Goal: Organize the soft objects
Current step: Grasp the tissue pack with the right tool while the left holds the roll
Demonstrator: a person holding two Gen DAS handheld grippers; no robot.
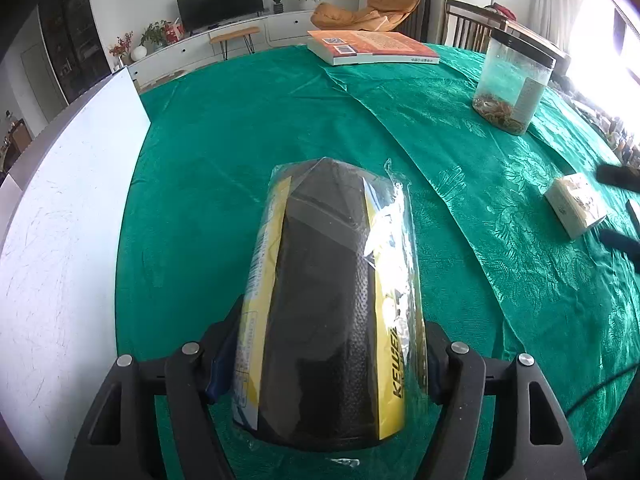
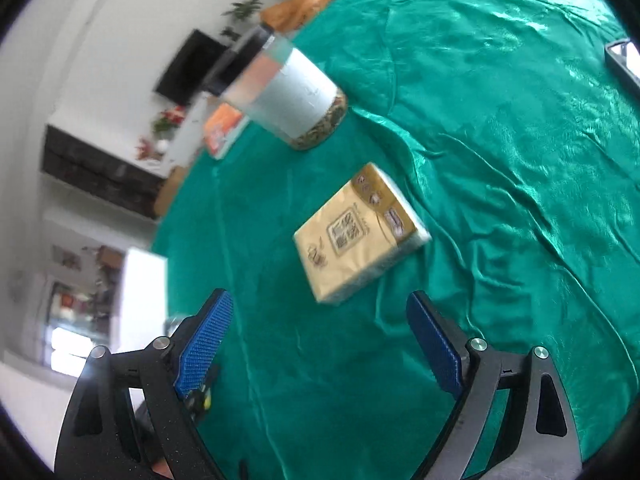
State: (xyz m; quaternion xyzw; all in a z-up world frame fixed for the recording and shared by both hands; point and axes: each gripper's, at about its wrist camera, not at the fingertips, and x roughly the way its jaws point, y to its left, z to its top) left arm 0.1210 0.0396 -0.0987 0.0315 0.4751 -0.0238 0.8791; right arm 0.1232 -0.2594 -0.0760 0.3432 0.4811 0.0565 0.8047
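A black-and-yellow soft item in a clear plastic bag (image 1: pixel 324 300) lies on the green tablecloth (image 1: pixel 208 160) in the left wrist view. My left gripper (image 1: pixel 334 316) straddles its near end, jaws open, the blue pads (image 1: pixel 212 372) standing just off its sides. In the right wrist view a yellow tissue pack (image 2: pixel 360 232) lies flat on the cloth just ahead of my right gripper (image 2: pixel 320 298). That gripper is open with nothing between its fingers. The same tissue pack (image 1: pixel 576 204) shows at the right edge of the left wrist view, with dark finger shapes beside it.
A clear jar with a dark lid (image 1: pixel 512 84) stands at the back right, and an orange book (image 1: pixel 372 46) lies at the far edge. A white board (image 1: pixel 60 240) borders the cloth on the left. A dark flat device (image 2: pixel 624 56) lies at the far right.
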